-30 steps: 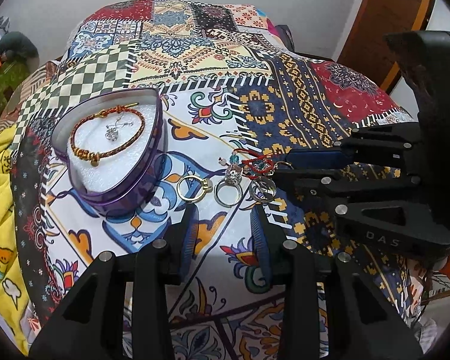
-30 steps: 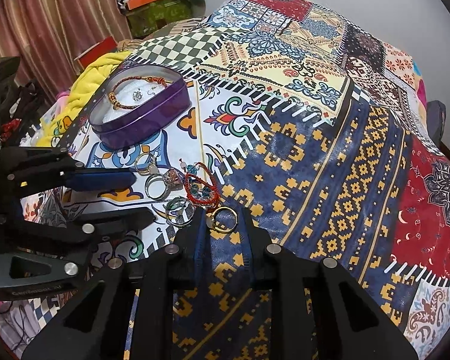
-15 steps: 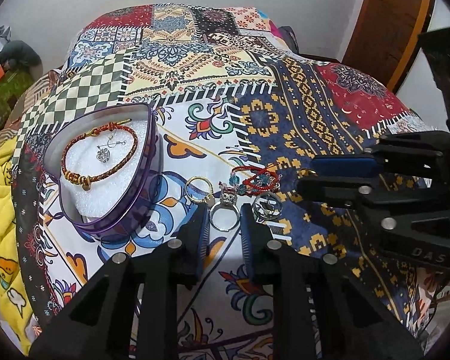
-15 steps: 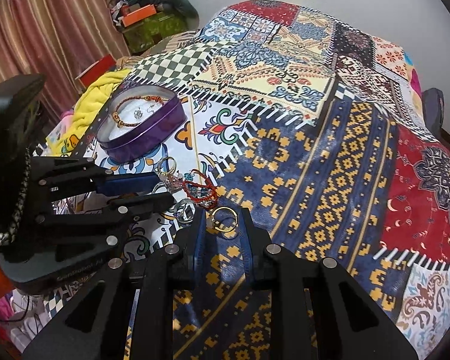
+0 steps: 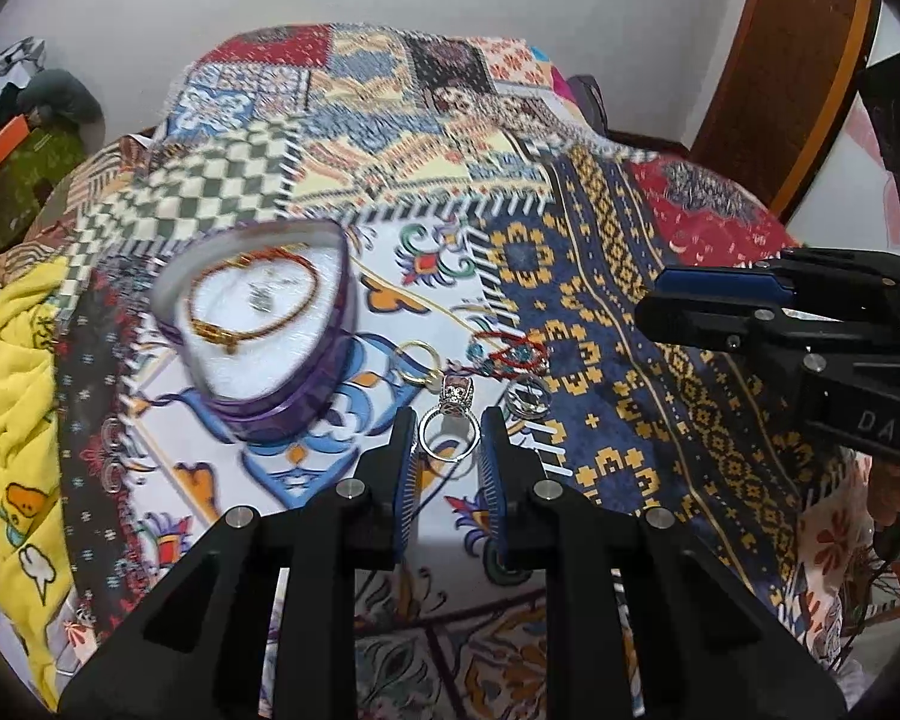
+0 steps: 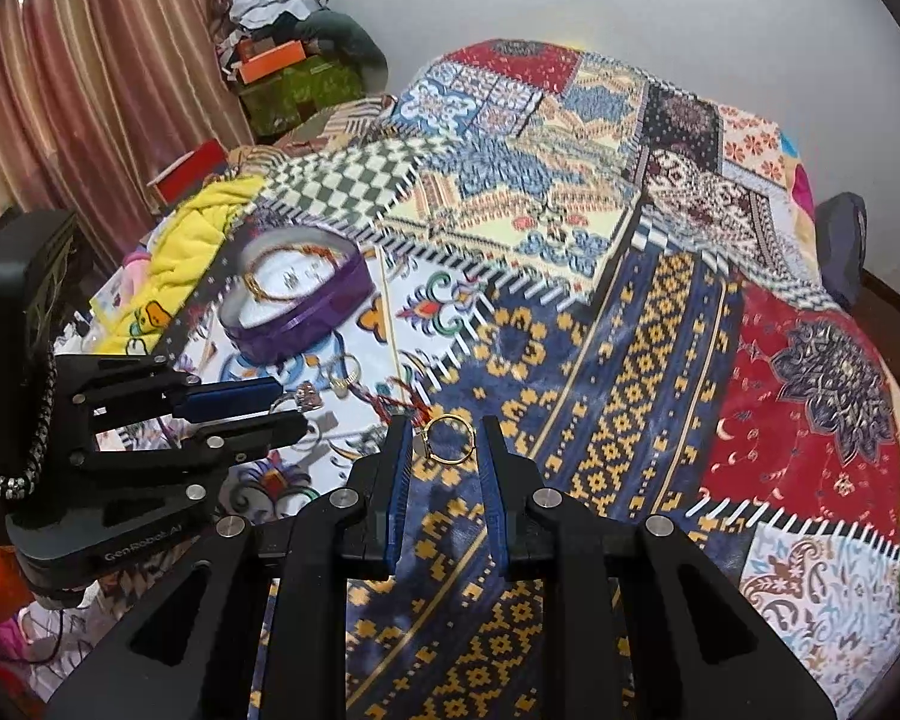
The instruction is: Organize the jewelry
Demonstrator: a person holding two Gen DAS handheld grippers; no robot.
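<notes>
Both grippers have lifted: left gripper (image 5: 448,441) pinches the silver ring (image 5: 449,433), stone pointing away; right gripper (image 6: 448,441) pinches the gold ring (image 6: 447,439), level above the quilt (image 6: 630,324).

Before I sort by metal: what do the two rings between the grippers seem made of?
Ring in the left gripper: silvery polished metal band with a pinkish stone in an ornate setting. Ring in the right gripper: thin yellow band, gold-coloured, shiny. Whether solid or plated cannot be told.
</notes>
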